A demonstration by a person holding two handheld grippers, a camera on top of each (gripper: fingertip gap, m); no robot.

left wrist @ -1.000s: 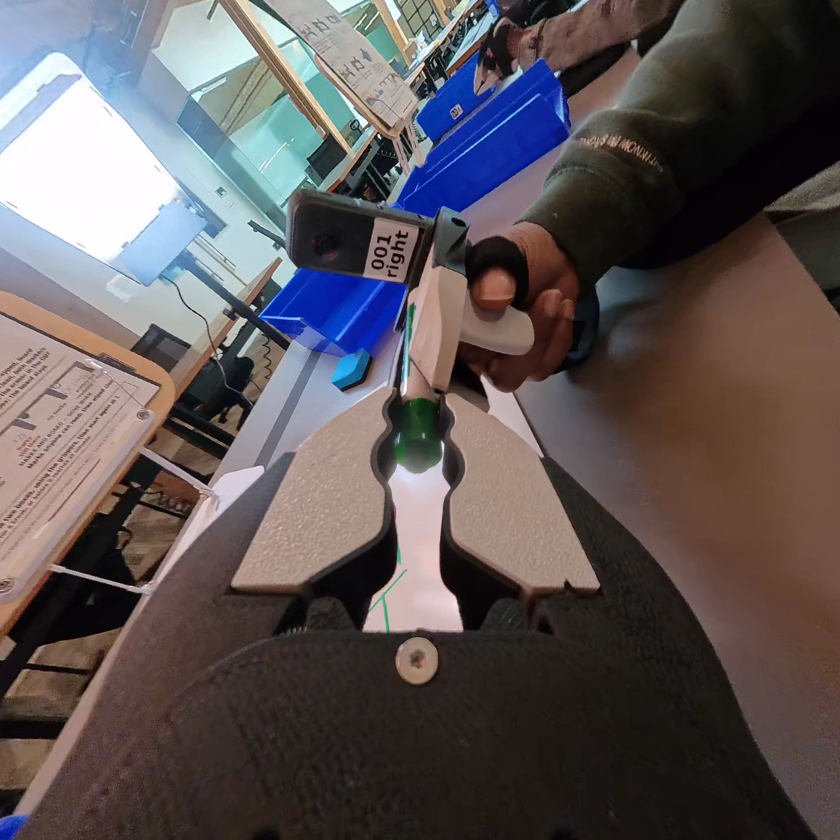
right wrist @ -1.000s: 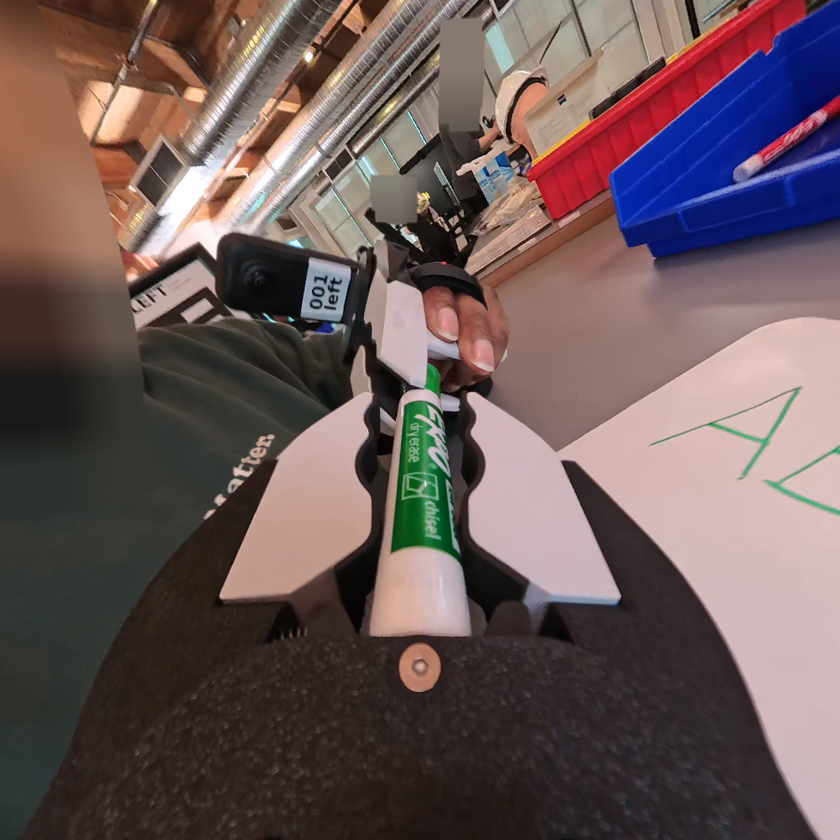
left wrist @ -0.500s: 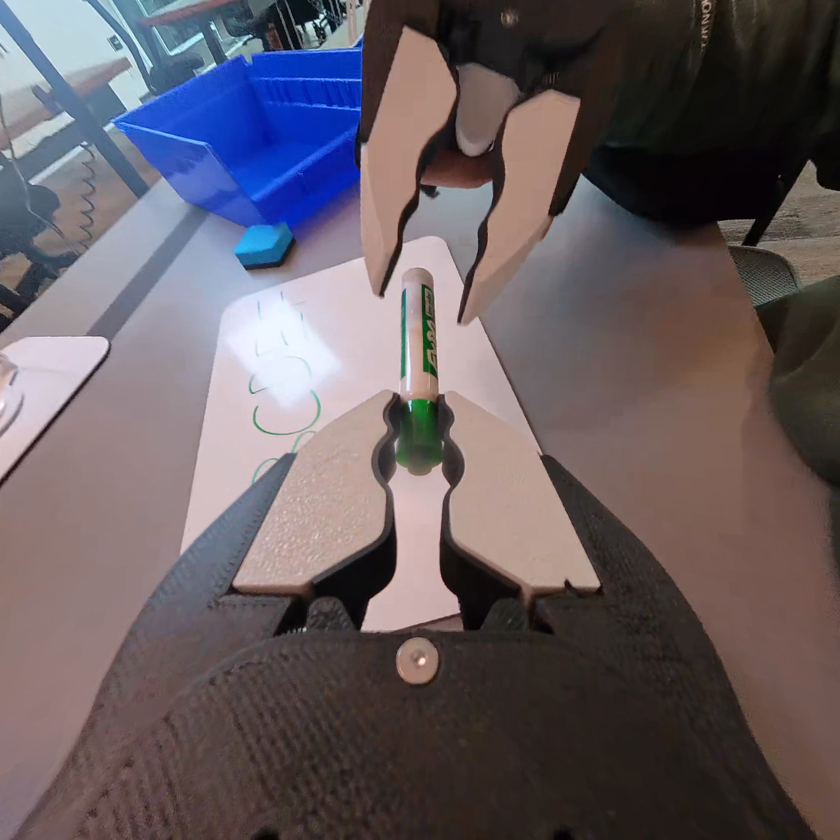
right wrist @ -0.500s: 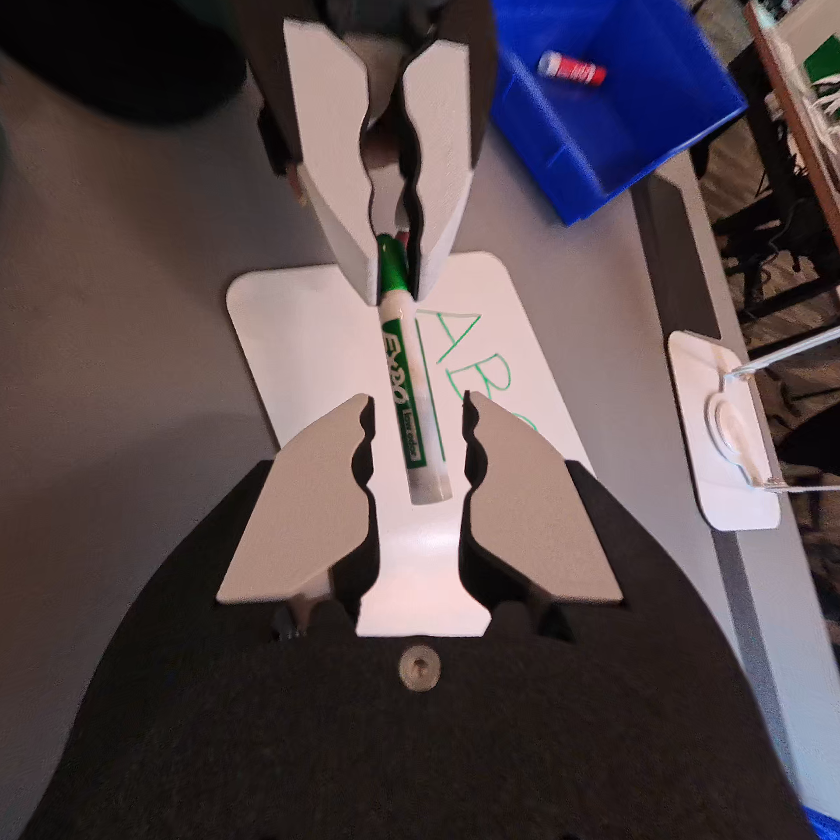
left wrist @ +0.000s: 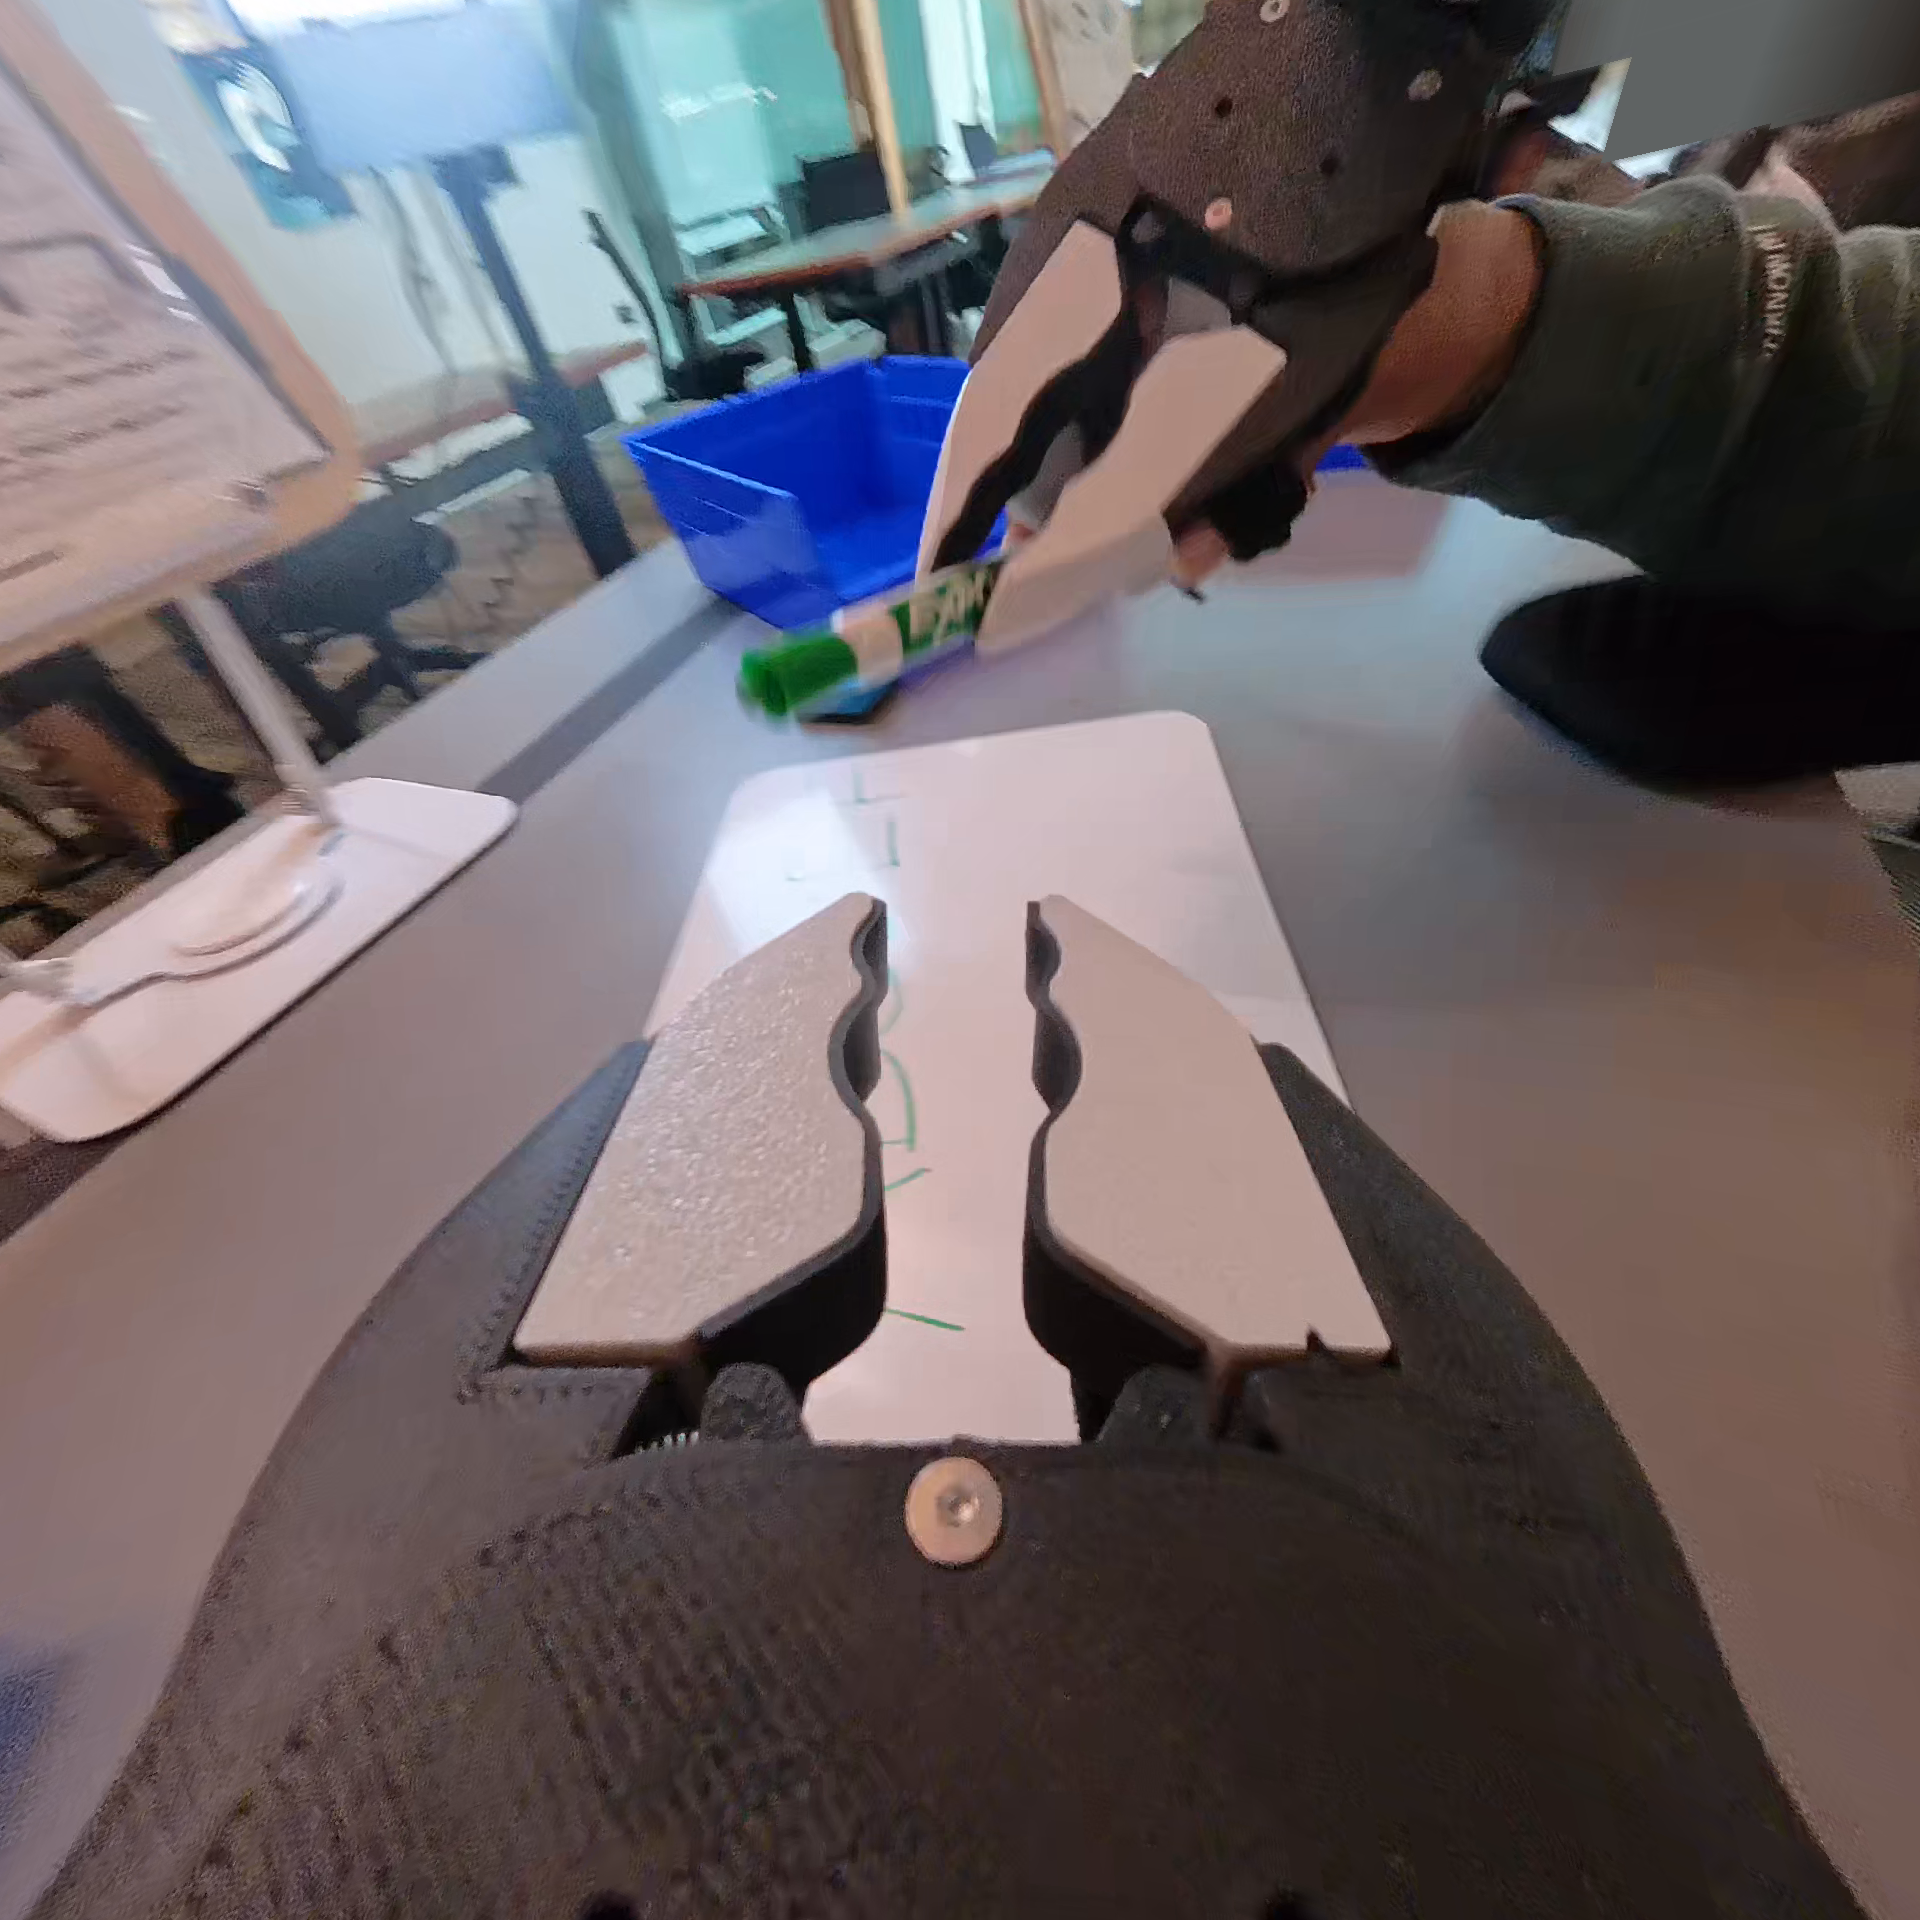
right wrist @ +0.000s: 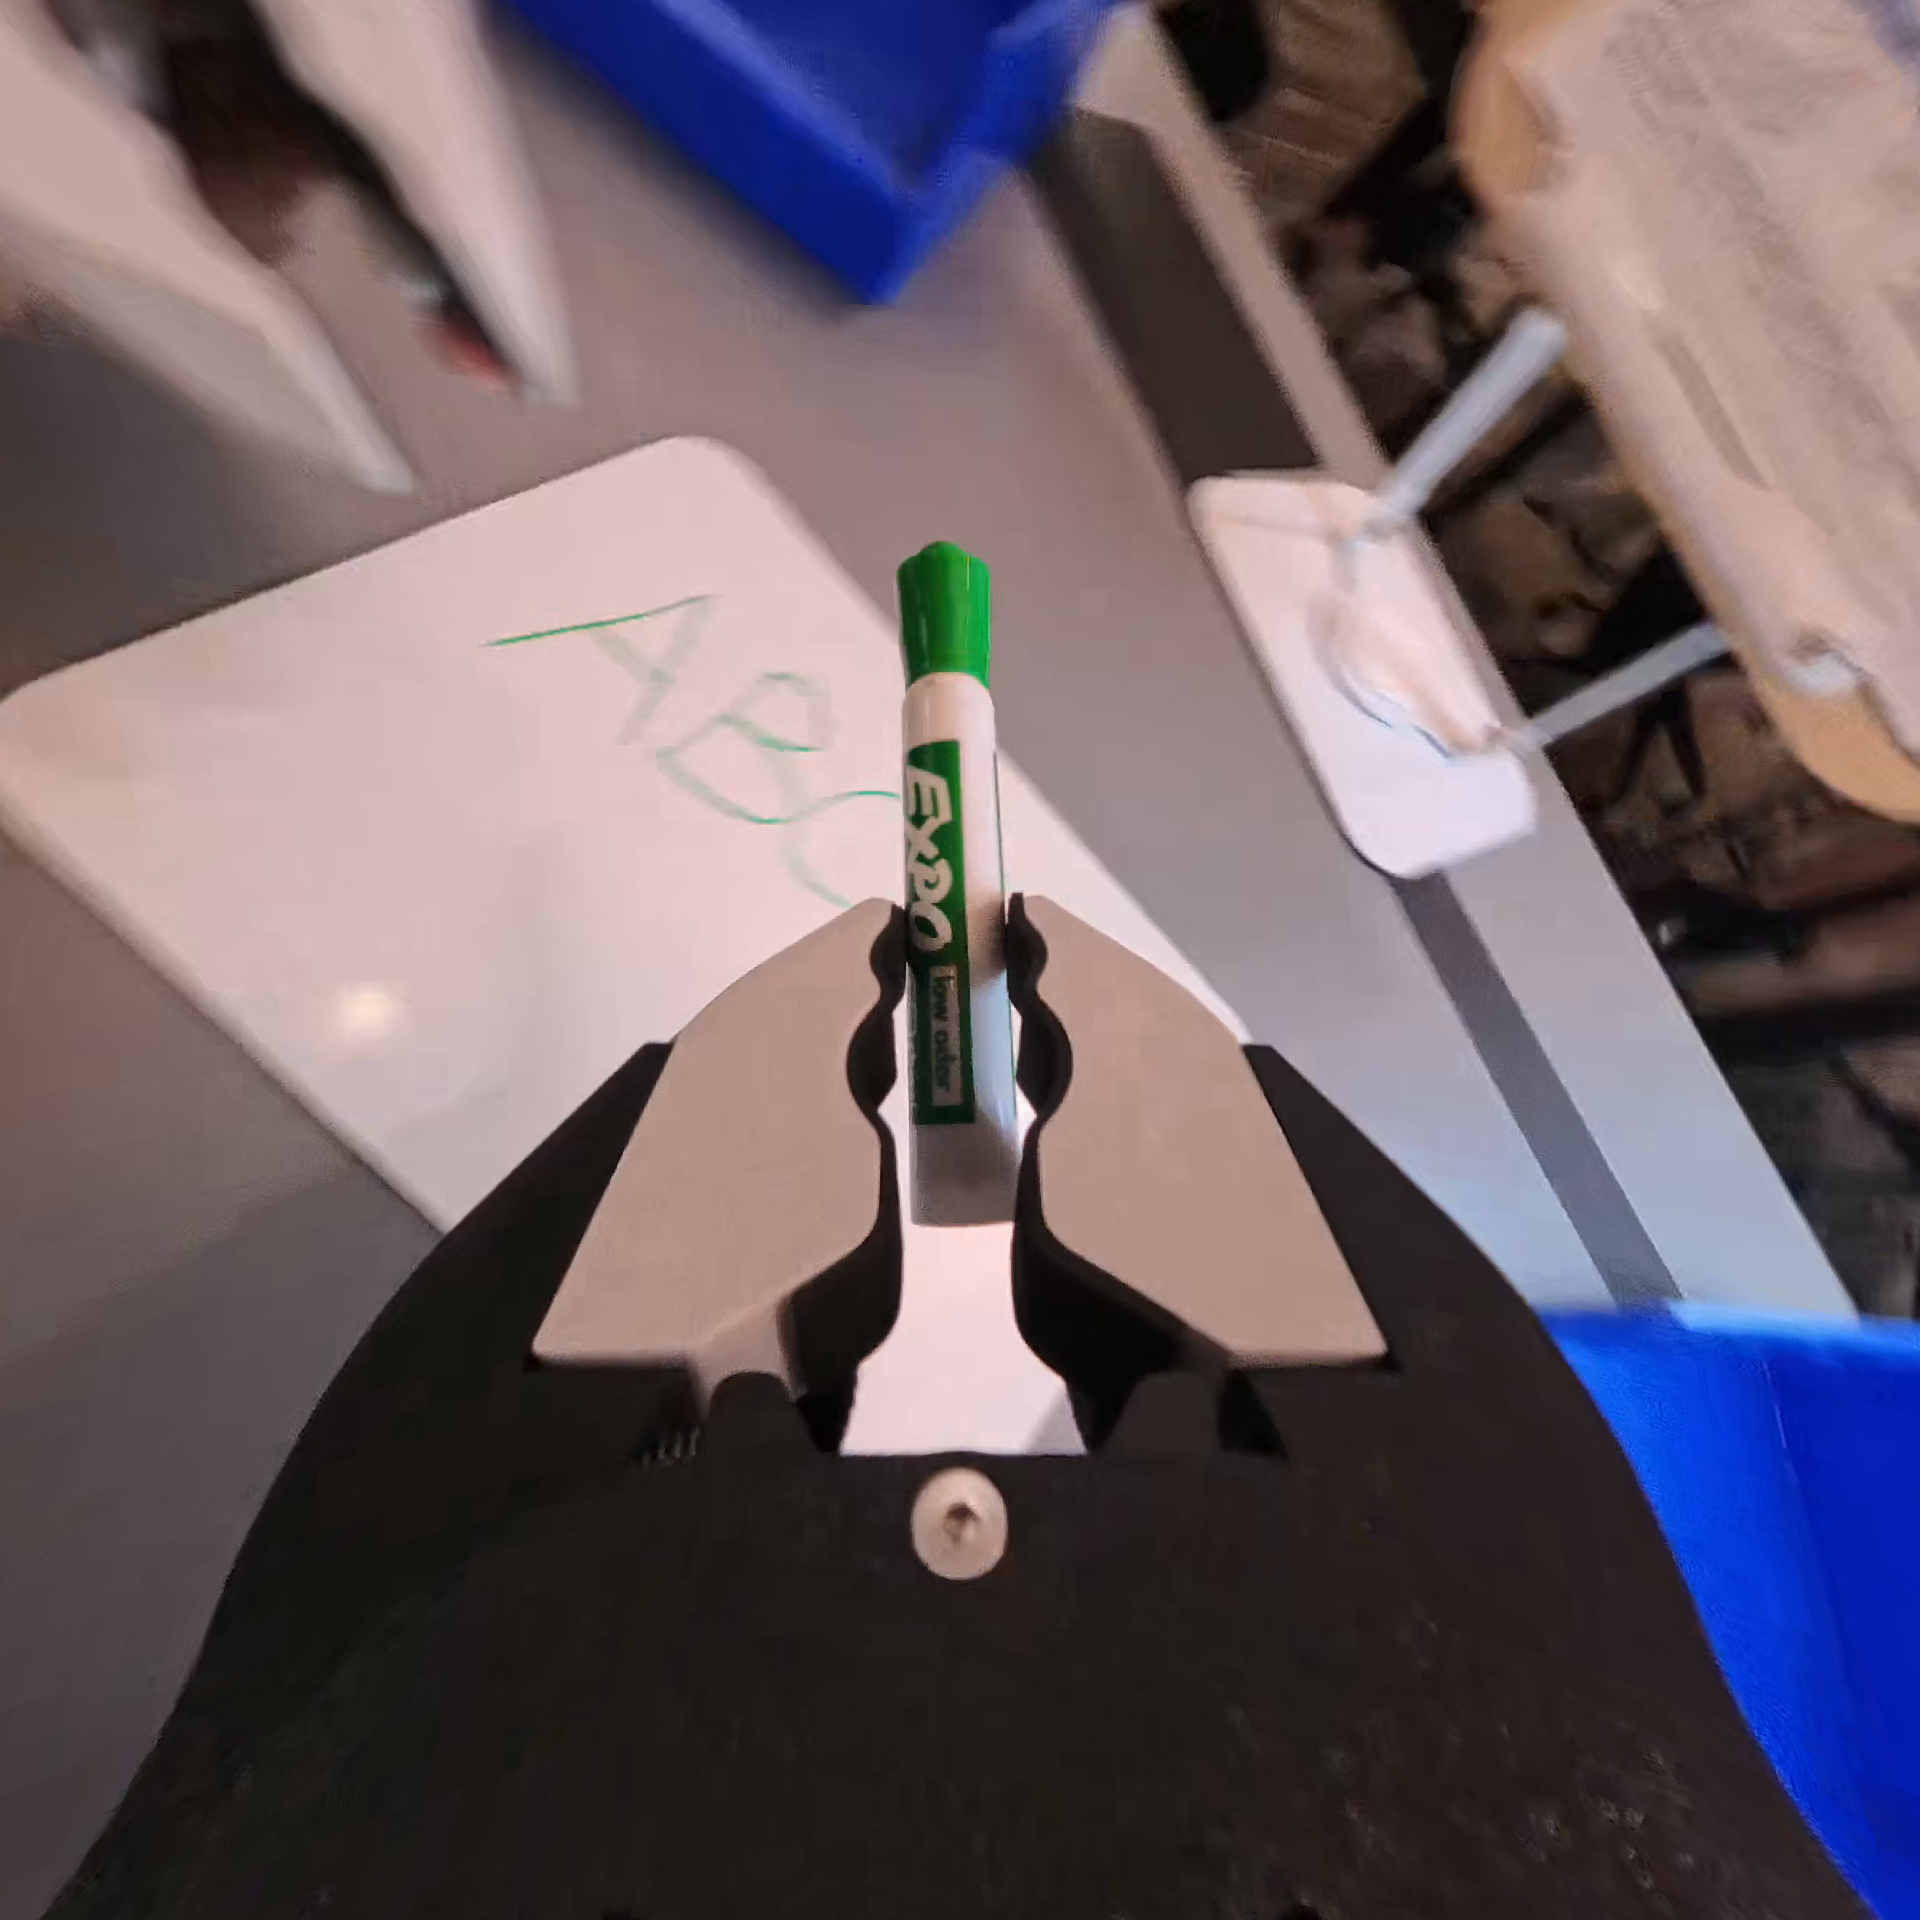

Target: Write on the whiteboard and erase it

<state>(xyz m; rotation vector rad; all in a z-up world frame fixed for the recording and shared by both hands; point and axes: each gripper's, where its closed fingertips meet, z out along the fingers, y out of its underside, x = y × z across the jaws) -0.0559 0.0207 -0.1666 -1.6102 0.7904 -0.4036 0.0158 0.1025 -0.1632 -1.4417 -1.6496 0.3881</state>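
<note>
My right gripper [right wrist: 951, 914] is shut on the white barrel of a green marker [right wrist: 951, 831]. The green cap is on and points away from me, above the whiteboard [right wrist: 416, 831], which bears green letters. In the left wrist view the right gripper [left wrist: 966, 592] holds the same marker [left wrist: 883, 644] beyond the far end of the whiteboard [left wrist: 1122, 831]. My left gripper [left wrist: 956, 914] is open and empty, low over the near half of the board. It also shows, blurred, in the right wrist view [right wrist: 416, 312].
A blue bin [left wrist: 790, 488] stands behind the board, with a small blue eraser [left wrist: 847, 712] on the grey table under the marker. A white stand base [left wrist: 260, 914] lies at the left. A second blue bin [right wrist: 1766, 1558] is near my right gripper. A person's sleeve [left wrist: 1662, 416] reaches in from the right. There is about 12 cm between the tips of the two grippers.
Half a second ago my left gripper held the marker by its cap and my right stood open around the barrel. Now the right has shut on the barrel; the left has let go and drawn back.
</note>
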